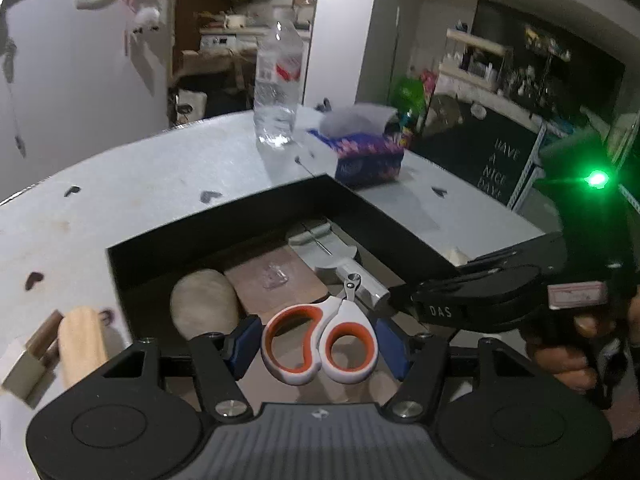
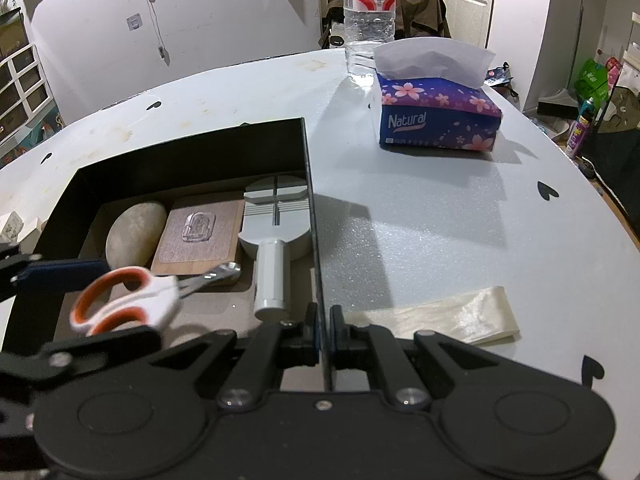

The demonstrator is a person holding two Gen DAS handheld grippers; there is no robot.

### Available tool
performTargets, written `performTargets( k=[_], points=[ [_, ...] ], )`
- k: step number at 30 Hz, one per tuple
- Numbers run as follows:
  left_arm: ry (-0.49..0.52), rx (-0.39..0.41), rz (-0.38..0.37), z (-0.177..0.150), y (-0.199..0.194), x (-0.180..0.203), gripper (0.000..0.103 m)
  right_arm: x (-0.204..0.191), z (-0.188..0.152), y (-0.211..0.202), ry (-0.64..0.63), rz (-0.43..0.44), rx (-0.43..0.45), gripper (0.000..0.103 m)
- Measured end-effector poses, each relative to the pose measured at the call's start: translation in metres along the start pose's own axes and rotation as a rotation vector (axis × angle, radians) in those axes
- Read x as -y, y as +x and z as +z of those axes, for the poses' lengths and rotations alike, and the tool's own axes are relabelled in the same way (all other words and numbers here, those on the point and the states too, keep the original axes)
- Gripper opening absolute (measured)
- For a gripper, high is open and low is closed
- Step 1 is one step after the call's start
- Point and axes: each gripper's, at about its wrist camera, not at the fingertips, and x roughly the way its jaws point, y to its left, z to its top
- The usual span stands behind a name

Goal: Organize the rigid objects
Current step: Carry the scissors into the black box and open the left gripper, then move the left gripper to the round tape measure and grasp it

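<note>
Holding the scissors [image 1: 320, 344] by their orange-and-white handles, the left gripper [image 1: 320, 346] has its blue pads pressed on either side of the loops, so the blades point forward and down over the open black box [image 1: 224, 220]; that looks like the carry before setting them inside. The right gripper [image 2: 324, 332] is clamped shut on the box's thin right wall, probably to keep the light box from sliding while things go in. Already in the box lie a stone [image 2: 136, 232], a wooden tile [image 2: 196, 236] with a clear hook stuck on it, and a grey tool [image 2: 276, 236] with a cylinder handle, packed side by side toward the far end, leaving bare floor nearer the camera for the scissors. A bottle [image 2: 370, 16] and tissue box [image 2: 438, 116] stand well apart on the table [image 2: 400, 220], and a folded plastic bag [image 2: 448, 316] lies just beside the right gripper. Much of the blades is foreshortened or blurred, so how far they part is unclear. Wooden pieces [image 1: 80, 344] at the left view's edge are cut off and hard to name.
</note>
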Motion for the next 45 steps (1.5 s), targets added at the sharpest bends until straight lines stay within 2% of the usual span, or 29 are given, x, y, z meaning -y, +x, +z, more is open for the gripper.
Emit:
performTargets(
  k=[7, 13, 20, 23, 30, 35, 38, 41, 45],
  points=[
    [0.009, -0.066, 0.045, 0.009, 0.014, 0.002, 0.063, 0.000, 0.000, 0.001, 0.002, 0.004, 0.001, 0.006],
    [0.007, -0.085, 0.019, 0.010, 0.023, 0.003, 0.063, 0.000, 0.000, 0.001, 0.006, 0.007, 0.000, 0.006],
    [-0.086, -0.111, -0.046, 0.008, 0.033, -0.009, 0.064, 0.000, 0.000, 0.001, 0.004, 0.007, -0.003, 0.006],
    [-0.086, -0.114, -0.031, 0.007, 0.032, -0.009, 0.071, 0.000, 0.000, 0.001, 0.005, 0.009, -0.003, 0.006],
    [-0.069, -0.110, -0.035, 0.006, 0.029, -0.008, 0.071, 0.001, 0.000, 0.001, 0.009, 0.011, -0.004, 0.006],
    [-0.037, -0.086, -0.020, 0.006, 0.018, -0.005, 0.075, 0.002, 0.000, 0.001, 0.012, 0.015, -0.005, 0.006],
    [-0.016, -0.055, -0.011, 0.006, 0.005, -0.003, 0.085, 0.002, 0.000, 0.002, 0.012, 0.017, -0.005, 0.006],
    [0.012, -0.020, 0.022, 0.004, -0.011, 0.000, 0.087, 0.002, 0.000, 0.002, 0.012, 0.016, -0.005, 0.006],
    [0.016, 0.031, 0.047, 0.001, -0.032, -0.001, 0.097, 0.002, 0.000, 0.002, 0.012, 0.014, -0.005, 0.006]
  ],
)
